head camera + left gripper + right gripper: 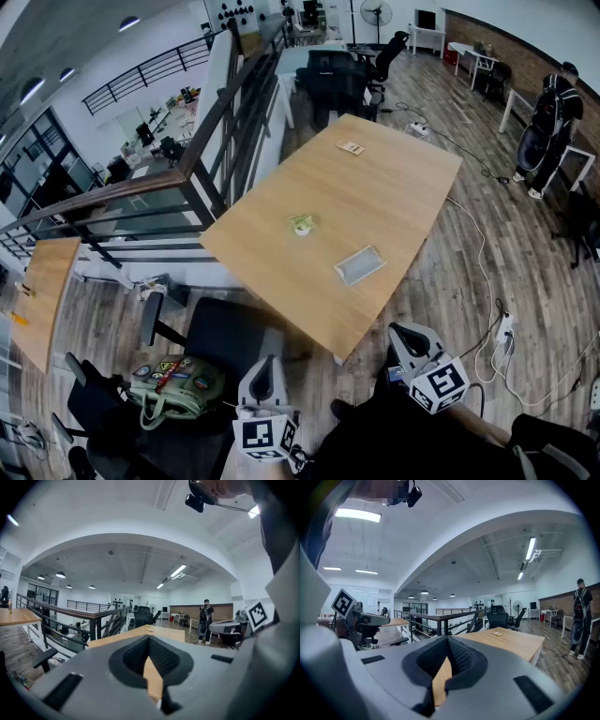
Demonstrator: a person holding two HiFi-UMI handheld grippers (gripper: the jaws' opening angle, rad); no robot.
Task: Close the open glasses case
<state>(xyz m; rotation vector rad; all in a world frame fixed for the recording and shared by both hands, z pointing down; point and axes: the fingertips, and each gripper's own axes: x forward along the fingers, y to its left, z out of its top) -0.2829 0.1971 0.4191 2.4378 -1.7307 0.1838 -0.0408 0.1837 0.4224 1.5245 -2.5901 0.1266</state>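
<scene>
Side table (42,295): wood, far left, well apart from everything else.
Railing (202,155): dark metal, runs along the main table's far left edge, so that side is shut in.
Office chair (220,337): black, just beside the main table's near left edge; a green bag (176,384) lies on a second seat nearer the left.
Left gripper (263,367): low in the head view, short of the table, its tip near the chair. In the left gripper view its jaws are pressed together with nothing in them, and the tabletop shows beyond.
Main table (394,192): pale wood, set cornerwise, with its near corner between the two grippers.
Small green thing (302,224): near the table's middle, clear tabletop all round it.
Glasses case (359,264): grey and flat, its light inside facing up. It lies close to the near right edge, well apart from both grippers, with bare wood around it.
Small card (350,147): at the far end of the table.
Right gripper (405,334): just off the near corner, below the case in the head view. Its jaws are pressed together and hold nothing.
Cables (483,272): trail over the plank floor right of the table to a power strip (504,328).
Person (551,122): stands far right, well away from the table.
</scene>
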